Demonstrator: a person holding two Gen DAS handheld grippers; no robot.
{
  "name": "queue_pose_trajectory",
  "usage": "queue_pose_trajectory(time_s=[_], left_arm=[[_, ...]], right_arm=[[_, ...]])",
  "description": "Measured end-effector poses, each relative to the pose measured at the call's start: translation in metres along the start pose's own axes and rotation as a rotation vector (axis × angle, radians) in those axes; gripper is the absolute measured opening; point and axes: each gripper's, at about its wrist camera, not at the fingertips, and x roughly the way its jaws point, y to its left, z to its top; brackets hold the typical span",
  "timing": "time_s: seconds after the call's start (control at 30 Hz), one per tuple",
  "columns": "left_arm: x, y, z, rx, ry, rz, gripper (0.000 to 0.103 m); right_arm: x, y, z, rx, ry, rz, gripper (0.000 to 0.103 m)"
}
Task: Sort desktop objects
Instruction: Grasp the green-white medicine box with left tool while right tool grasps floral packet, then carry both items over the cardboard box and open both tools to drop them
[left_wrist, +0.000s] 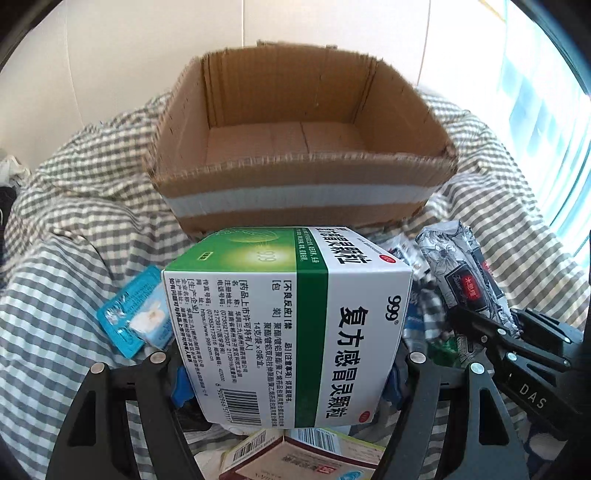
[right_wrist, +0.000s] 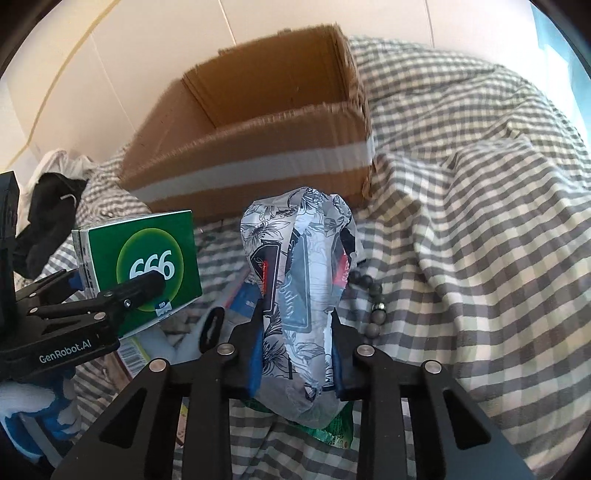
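Observation:
My left gripper (left_wrist: 286, 384) is shut on a green and white 999 medicine box (left_wrist: 288, 325), held above the checked cloth just in front of an open, empty cardboard box (left_wrist: 295, 147). The medicine box (right_wrist: 144, 258) and left gripper (right_wrist: 122, 291) also show in the right wrist view. My right gripper (right_wrist: 297, 354) is shut on a floral tissue pack (right_wrist: 299, 291), held upright to the right of the left gripper; the pack also shows in the left wrist view (left_wrist: 461, 280). The cardboard box (right_wrist: 258, 147) lies ahead of it.
A blue sachet (left_wrist: 129, 317) lies left of the medicine box. More small boxes (left_wrist: 295, 458) lie below it. A dark bead bracelet (right_wrist: 373, 295) lies right of the tissue pack. Dark clothing (right_wrist: 48, 221) lies at far left. Grey checked cloth (right_wrist: 461, 221) covers the surface.

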Motion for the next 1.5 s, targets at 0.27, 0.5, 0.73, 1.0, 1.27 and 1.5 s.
queue_pose_trajectory(time_s=[0.27,0.5,0.73,1.0,1.27,1.5], left_arm=[[-0.039,0.000,0.017,-0.005,-0.118,0.008,0.077],[-0.073,0.005,0.035,-0.021,-0.230,0.012,0.077],[-0.094,0.011,0.056,-0.018,-0.317,0.017,0.077],[-0.097,0.020,0.077,-0.024,-0.378,0.022,0.077],[-0.081,0.025,0.099,-0.032,-0.412,0.032,0.077],[-0.049,0.032,0.123,-0.040,-0.394,0.031,0.077]], right_arm=[[-0.038,0.016,0.006,-0.058,-0.152,-0.002,0.027],[-0.072,0.033,0.018,-0.088,-0.278,0.002,0.027],[-0.090,0.041,0.042,-0.101,-0.353,0.011,0.027],[-0.101,0.044,0.075,-0.117,-0.425,0.023,0.027],[-0.090,0.050,0.113,-0.141,-0.462,0.021,0.027],[-0.065,0.062,0.153,-0.141,-0.468,0.014,0.027]])
